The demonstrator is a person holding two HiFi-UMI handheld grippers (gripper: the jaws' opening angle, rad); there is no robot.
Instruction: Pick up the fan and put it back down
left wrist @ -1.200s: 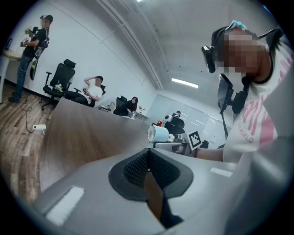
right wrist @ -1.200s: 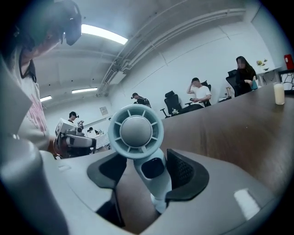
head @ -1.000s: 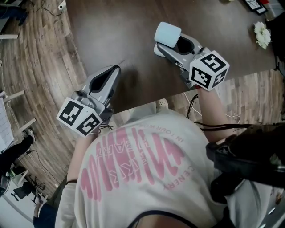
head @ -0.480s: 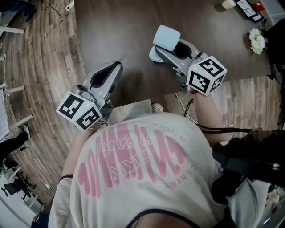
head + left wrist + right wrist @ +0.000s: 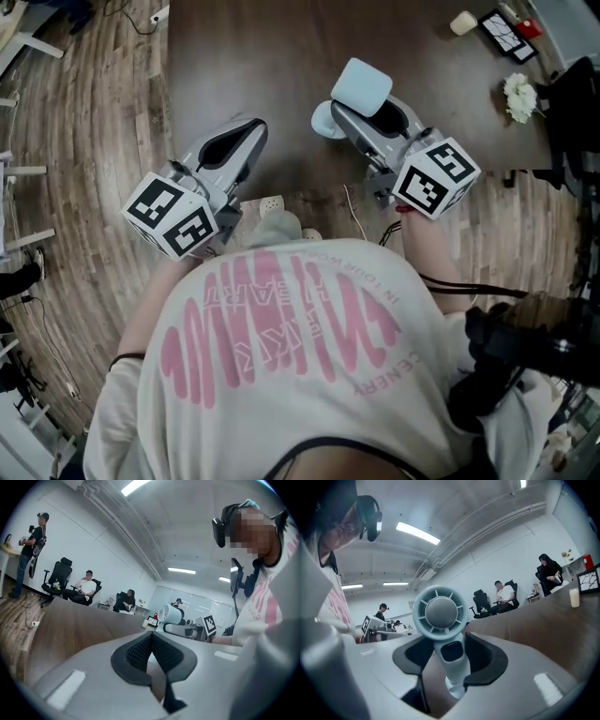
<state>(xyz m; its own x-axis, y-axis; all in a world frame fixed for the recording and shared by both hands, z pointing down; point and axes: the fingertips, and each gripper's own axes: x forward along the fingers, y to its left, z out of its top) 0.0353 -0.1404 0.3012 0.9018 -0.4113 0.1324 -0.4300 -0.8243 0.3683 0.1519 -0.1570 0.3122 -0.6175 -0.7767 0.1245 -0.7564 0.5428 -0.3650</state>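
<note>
My right claw (image 5: 373,105) points toward the upper left of the head view, about level. Its pads pinch the stem of the fan (image 5: 361,86) over the counter (image 5: 253,56), centre-right of frame. My left claw (image 5: 246,141), centre-left, points the same way, pressed together on nothing. Since a second ago the fan has kept its grip, and the counter's near edge has slid up the frame.

An open office: black swivel chairs (image 5: 57,576) with seated people (image 5: 87,584), ceiling strip lights (image 5: 182,570), long brown table (image 5: 272,66).
</note>
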